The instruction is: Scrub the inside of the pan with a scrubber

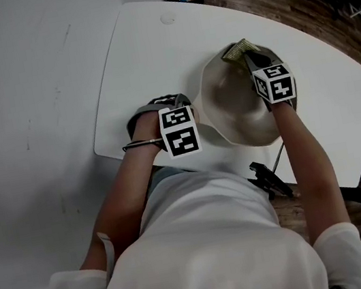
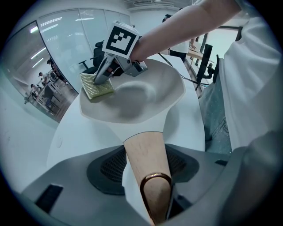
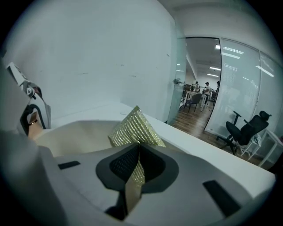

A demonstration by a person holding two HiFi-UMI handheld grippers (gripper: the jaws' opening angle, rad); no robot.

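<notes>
Left gripper (image 2: pixel 146 173) has its jaws tight on the handle (image 2: pixel 145 149) of the pan (image 2: pixel 148 95). Right gripper (image 3: pixel 134 167) jaws squeeze the scrubber (image 3: pixel 132 127) at the pan's edge.

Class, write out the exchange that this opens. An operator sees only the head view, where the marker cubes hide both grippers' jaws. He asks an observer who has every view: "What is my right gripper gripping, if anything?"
Observer: The right gripper is shut on the scrubber. One edge of it is pinched between the jaws.
Operator: And my other one?
Observer: The left gripper clamps the tan handle of the pan. The handle runs between its jaws.
Operator: Is there anything at the handle's end?
Observer: Yes, a metal ring loops over it, close to that gripper's camera.
</notes>
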